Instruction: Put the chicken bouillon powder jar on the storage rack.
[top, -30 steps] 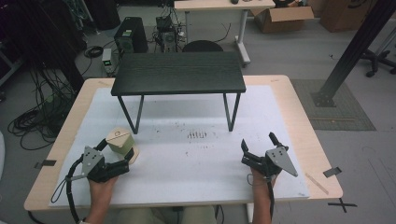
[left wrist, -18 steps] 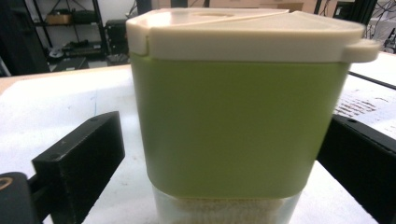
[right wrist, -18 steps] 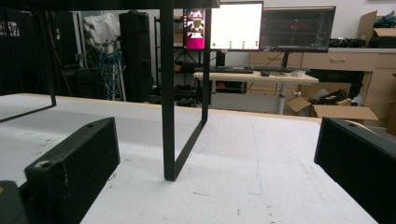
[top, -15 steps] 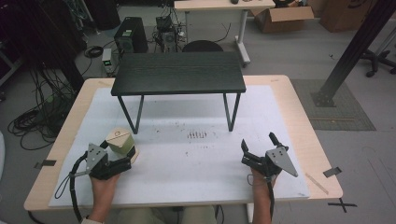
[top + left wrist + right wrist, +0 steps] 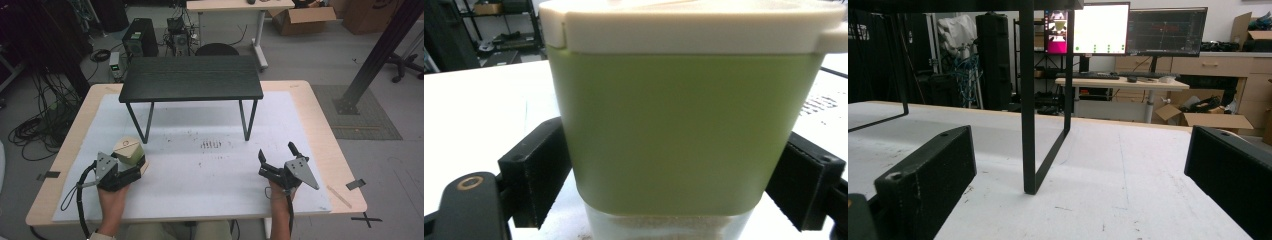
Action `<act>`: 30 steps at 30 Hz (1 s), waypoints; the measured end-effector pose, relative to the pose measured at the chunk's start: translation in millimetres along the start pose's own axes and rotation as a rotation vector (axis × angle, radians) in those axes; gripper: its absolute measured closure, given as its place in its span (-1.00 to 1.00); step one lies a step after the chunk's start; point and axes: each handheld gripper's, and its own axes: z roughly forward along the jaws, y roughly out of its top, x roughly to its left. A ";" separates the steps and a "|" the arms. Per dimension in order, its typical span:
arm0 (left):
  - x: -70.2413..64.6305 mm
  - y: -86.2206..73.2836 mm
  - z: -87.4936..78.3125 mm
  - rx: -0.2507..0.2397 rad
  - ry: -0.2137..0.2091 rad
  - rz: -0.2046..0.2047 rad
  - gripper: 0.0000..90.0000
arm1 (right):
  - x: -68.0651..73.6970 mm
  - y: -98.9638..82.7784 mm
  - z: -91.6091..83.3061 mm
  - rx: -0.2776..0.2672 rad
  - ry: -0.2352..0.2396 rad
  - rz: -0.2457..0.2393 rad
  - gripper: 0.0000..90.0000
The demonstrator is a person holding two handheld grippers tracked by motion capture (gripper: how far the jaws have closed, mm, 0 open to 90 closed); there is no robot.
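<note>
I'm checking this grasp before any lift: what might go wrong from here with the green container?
1. The left gripper has just been closing on the green container; its pads meet the smooth sides low down, so it may slip or tip on lifting.
2. The white lid looks merely seated; a tilt might spill the grainy contents at the bottom.
3. The black shelf stands close ahead, so a hasty lift may knock it.

No readable text is showing anywhere. The dark marks printed on the white table cover (image 5: 212, 145) are staying too small to make out, and the lit monitors (image 5: 1100, 29) are showing blurred, illegible content.
</note>
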 end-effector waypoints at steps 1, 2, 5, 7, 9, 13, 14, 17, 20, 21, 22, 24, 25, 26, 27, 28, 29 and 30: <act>-0.1 0.0 0.2 0.000 0.002 0.000 -0.65 | 0.0 0.0 0.0 0.000 0.000 0.000 -1.00; -0.3 0.1 0.4 0.002 0.006 -0.001 -0.64 | 0.0 0.0 0.0 0.000 0.000 0.000 -1.00; -0.4 0.6 1.4 0.013 0.005 0.000 -0.60 | 0.0 0.0 0.0 0.000 0.001 0.000 -1.00; -0.8 0.6 1.7 0.014 0.004 0.006 -0.56 | -0.1 0.0 -0.1 -0.001 0.001 0.000 -1.00; -1.1 0.7 1.8 0.017 0.004 0.007 -0.50 | -0.1 0.0 -0.1 -0.001 0.001 0.000 -1.00; -0.5 0.8 2.1 0.022 0.005 0.001 -0.43 | -0.1 0.0 -0.1 0.000 0.000 0.000 -1.00; -0.9 0.8 1.9 0.022 0.005 0.006 -0.41 | -0.1 -0.1 -0.2 -0.001 0.000 0.000 -1.00; -1.2 0.6 1.7 0.019 0.002 0.011 -0.36 | -0.1 -0.1 -0.1 0.000 0.000 0.000 -1.00; -0.7 0.6 1.9 0.020 -0.001 0.008 -0.36 | 0.0 -0.1 -0.2 -0.001 0.000 0.000 -1.00; -0.6 0.6 1.9 0.020 -0.002 0.007 -0.35 | -0.1 -0.1 -0.2 0.000 0.000 0.000 -1.00; -0.4 0.6 1.9 0.020 -0.003 0.005 -0.35 | -0.1 -0.1 -0.2 0.000 0.000 0.000 -1.00; 0.1 0.7 1.9 0.021 -0.009 0.003 -0.35 | -0.1 -0.1 -0.2 0.000 0.000 0.000 -1.00; 0.4 0.7 1.9 0.021 -0.011 0.002 -0.35 | -0.1 -0.1 -0.1 0.000 0.000 0.000 -1.00; 0.6 0.8 1.8 0.022 -0.012 0.000 -0.35 | -0.1 -0.1 -0.1 0.000 0.000 0.000 -1.00; 0.7 0.8 1.8 0.021 -0.012 -0.002 -0.35 | -0.1 0.0 -0.1 0.000 0.000 0.000 -1.00; 0.7 0.7 1.7 0.019 -0.013 -0.001 -0.35 | -0.1 0.0 -0.1 0.000 0.000 0.001 -1.00; 0.6 0.6 1.6 0.017 -0.013 -0.002 -0.35 | -0.1 -0.1 -0.1 0.000 0.000 0.000 -1.00; 0.8 0.6 1.5 0.016 -0.013 -0.002 -0.35 | -0.1 -0.1 -0.2 -0.001 0.000 0.001 -1.00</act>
